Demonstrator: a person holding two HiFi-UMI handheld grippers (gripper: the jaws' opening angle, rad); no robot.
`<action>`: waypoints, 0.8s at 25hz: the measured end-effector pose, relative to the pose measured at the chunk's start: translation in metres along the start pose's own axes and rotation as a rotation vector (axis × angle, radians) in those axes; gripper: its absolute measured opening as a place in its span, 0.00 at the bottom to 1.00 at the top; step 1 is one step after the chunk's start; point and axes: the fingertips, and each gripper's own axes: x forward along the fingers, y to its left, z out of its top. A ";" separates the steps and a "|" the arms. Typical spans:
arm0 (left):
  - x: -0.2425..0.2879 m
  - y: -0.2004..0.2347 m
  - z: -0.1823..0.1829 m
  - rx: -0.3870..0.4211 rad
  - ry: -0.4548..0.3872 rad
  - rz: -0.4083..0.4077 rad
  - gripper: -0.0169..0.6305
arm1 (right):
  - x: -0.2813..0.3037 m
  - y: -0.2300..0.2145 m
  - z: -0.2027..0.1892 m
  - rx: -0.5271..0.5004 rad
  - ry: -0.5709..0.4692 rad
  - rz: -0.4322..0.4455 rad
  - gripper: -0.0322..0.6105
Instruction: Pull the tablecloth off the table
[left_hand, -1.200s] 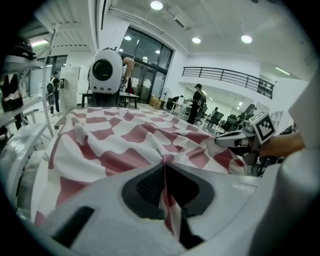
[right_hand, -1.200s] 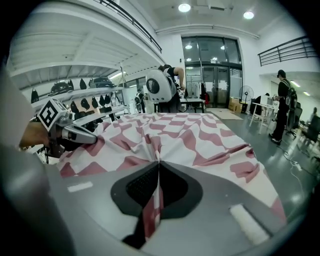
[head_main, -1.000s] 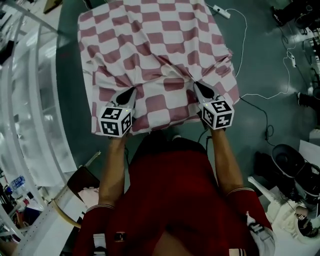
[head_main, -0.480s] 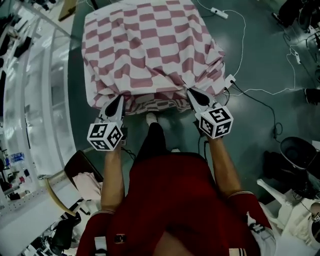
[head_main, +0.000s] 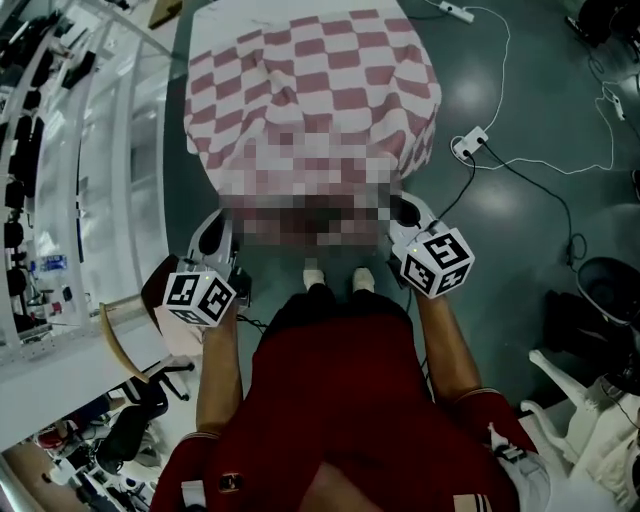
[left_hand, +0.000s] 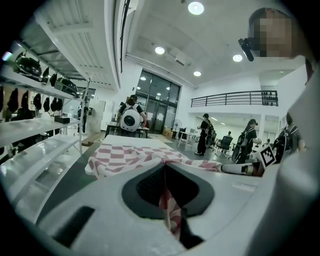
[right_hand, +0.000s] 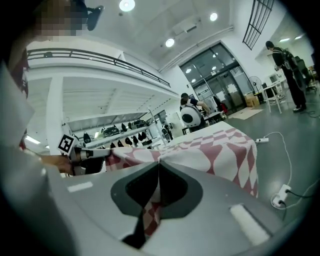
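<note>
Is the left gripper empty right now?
No: the left gripper view shows the left gripper with its jaws closed on a fold of the red-and-white tablecloth.

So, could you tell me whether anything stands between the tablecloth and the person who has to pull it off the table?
Nothing visible does. The left gripper and the right gripper are both shut on the tablecloth. A power strip lies on the floor to its right, apart from it.

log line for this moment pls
left gripper: shut on tablecloth | right gripper: shut on tablecloth | tablecloth: near edge held up, rest on table | task: unfinished
</note>
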 end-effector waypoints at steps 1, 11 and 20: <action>-0.011 -0.004 0.002 0.001 -0.013 -0.003 0.04 | -0.009 0.010 -0.003 0.008 -0.007 0.009 0.07; -0.116 -0.035 -0.005 0.050 -0.140 -0.073 0.04 | -0.080 0.105 -0.025 -0.030 -0.067 -0.014 0.07; -0.257 -0.044 -0.027 0.038 -0.240 -0.190 0.04 | -0.144 0.221 -0.056 -0.026 -0.143 -0.142 0.07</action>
